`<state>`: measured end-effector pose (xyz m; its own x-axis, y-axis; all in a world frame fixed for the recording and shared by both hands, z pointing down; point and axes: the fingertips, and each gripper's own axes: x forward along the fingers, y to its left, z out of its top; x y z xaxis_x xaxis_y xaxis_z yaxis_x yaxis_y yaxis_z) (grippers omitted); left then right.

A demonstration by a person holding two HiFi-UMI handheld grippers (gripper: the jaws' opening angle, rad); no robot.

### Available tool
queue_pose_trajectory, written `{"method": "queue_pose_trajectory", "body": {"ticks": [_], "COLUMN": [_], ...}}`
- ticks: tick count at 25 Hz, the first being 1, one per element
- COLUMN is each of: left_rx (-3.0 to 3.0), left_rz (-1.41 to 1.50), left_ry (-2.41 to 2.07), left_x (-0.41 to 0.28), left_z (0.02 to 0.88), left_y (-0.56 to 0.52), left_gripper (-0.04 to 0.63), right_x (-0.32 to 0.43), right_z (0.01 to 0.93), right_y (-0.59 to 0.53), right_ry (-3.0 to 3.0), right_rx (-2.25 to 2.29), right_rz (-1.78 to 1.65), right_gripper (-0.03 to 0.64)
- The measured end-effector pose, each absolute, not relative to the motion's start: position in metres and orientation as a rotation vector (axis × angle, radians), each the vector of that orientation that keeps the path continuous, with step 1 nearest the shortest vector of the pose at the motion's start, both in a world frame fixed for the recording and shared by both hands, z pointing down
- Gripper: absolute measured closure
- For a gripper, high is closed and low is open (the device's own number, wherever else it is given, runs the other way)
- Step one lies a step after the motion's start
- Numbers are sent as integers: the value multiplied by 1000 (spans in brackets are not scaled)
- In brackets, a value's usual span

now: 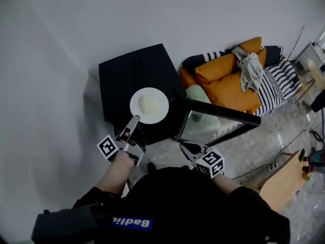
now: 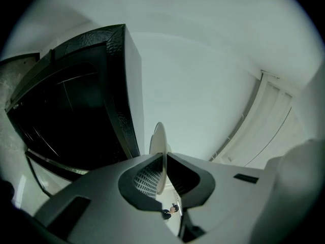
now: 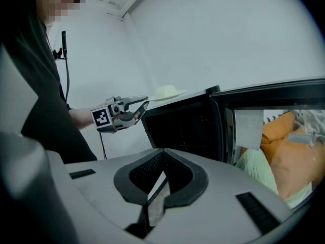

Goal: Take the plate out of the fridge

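The speckled floor [image 1: 264, 146] carries a black mini fridge [image 1: 134, 70], its door [image 1: 223, 113] swung open. Orange cushions [image 1: 231, 91] and a striped cushion [image 1: 278, 83] lie heaped just beside it.

White plate [image 1: 136, 104], black fridge [image 1: 127, 70], orange cushions [image 1: 228, 88], black-and-white striped fabric [image 1: 277, 83], pale green cushion [image 1: 195, 92], grey wall [image 1: 76, 24]

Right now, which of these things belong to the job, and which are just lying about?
Part of the job:
white plate, clamped in the left gripper; black fridge; its open door; right gripper, shut and empty.

Just lying about:
orange cushions; striped blanket; grey cloth; green cushion.
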<state>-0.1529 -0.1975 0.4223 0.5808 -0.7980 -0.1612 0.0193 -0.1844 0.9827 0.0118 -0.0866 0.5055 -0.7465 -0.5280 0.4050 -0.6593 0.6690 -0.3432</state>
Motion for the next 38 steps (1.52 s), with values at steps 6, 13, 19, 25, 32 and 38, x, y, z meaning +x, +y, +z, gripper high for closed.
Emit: {"method": "queue_pose_trajectory", "body": {"ticks": [6,13,19,25,32,38], "left_rx": [1528,1484,1460,1443,1464,1499], "left_rz": [-937,-1012,-1013,-983,-936,-934], "left_ry": [-743,-784,-816,-866,-862,-842], "left_x": [-166,-172,-171,-171,-160,-156], "left_z": [432,435,438,443,444,443], "left_y": [-221,-235,-237,-239,-238,-233], "left_gripper": [573,569,565,565,492,456], "right_x": [10,12,14,15,16,16], "right_z": [505,509,506,506,506,506], "right_y": [-82,-81,-78,-79,-81,-79], "right_ry": [-2584,-2568,-2564,-2571,-2585,-2588], "right_rx": [954,961,970,982,969,963], "right_rz": [712,716,709,698,704,702], "right_gripper": [607,607,607,607,607,607]}}
